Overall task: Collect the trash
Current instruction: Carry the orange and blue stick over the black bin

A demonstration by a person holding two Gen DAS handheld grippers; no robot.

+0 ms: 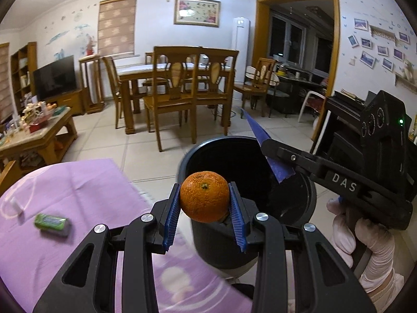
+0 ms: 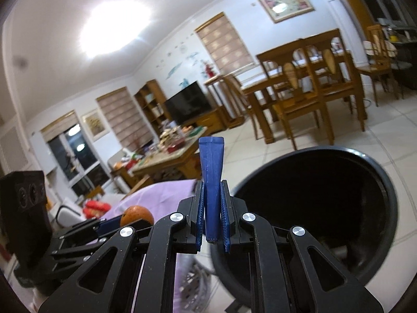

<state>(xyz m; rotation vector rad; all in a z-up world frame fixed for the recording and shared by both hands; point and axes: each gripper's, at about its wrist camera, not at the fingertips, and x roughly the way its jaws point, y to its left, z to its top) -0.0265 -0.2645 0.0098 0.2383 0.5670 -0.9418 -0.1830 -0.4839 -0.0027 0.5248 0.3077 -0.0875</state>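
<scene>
Bin (image 1: 208,245) beside purple-clothed table (image 1: 91,182), green packet (image 1: 52,224).

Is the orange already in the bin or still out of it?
Out. The orange sits clamped in the left gripper, in front of the bin's open mouth.

Orange tangerine (image 1: 204,199); dark grey bin (image 1: 216,247) (black inside); lilac tablecloth (image 1: 78,182); blue wrapper (image 2: 211,182).
</scene>
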